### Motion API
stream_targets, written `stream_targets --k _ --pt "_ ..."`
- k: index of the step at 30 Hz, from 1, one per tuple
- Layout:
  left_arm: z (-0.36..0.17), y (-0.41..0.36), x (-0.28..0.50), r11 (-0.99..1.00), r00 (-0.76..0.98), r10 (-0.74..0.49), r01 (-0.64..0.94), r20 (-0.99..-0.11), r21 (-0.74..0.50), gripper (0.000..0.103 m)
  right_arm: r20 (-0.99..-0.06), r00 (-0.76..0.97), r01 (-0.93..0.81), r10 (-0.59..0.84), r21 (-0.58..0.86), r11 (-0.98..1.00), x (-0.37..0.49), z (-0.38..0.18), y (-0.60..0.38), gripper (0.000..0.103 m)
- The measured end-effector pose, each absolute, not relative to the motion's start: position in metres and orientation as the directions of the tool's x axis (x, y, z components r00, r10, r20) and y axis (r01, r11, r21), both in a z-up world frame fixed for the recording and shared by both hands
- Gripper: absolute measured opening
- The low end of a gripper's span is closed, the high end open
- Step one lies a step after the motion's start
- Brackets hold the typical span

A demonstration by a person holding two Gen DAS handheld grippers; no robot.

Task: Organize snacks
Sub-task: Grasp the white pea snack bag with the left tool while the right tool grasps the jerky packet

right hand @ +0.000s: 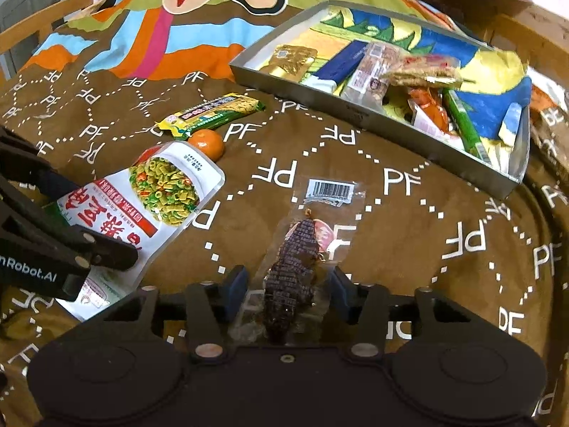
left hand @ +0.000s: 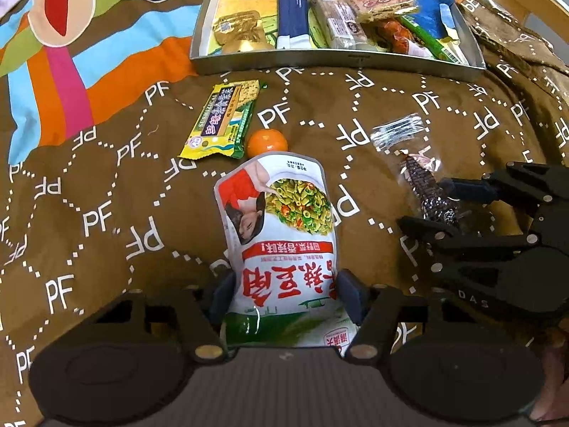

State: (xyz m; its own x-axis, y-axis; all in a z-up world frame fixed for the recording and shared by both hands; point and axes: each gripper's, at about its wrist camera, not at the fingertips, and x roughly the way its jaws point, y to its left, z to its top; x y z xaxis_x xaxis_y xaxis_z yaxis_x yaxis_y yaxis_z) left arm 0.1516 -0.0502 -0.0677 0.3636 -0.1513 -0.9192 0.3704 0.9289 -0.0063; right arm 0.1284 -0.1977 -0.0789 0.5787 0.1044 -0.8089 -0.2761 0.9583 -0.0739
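Observation:
A white snack pouch [left hand: 281, 220] printed with green and yellow pasta lies lengthwise between my left gripper's [left hand: 288, 295] fingers, and both pads press on its sides. In the right wrist view the same pouch [right hand: 160, 192] sits under the left gripper [right hand: 103, 224]. A clear packet holding a dark corn cob [right hand: 295, 256] lies flat on the cloth between the pads of my right gripper [right hand: 288, 288], which stand a little off the cob on each side. The left wrist view shows the right gripper [left hand: 437, 206] straddling that corn packet [left hand: 423, 178].
A grey tray [left hand: 320, 62] at the back holds several wrapped snacks; it sits back right in the other view as the tray [right hand: 355, 114]. A green-yellow cracker packet [left hand: 222, 121] and a small orange [left hand: 267, 144] lie just beyond the pouch on brown printed cloth.

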Motion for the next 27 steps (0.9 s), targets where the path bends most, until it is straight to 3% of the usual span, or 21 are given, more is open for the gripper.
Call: stream_targets --k 18,27 --pt "-0.053 -0.059 0.135 0.898 0.434 -0.191 0.44 -0.88 0.022 0.053 -0.8 0.592 -0.286 0.095 -0.099 0.953 0.122 -0.074 -0.196 0.048" --pt "-0.044 -0.057 0.128 0.88 0.454 -0.259 0.475 -0.853 -0.015 0.039 -0.8 0.592 -0.27 0.1 -0.079 0.96 0.122 -0.07 -0.202 0.048"
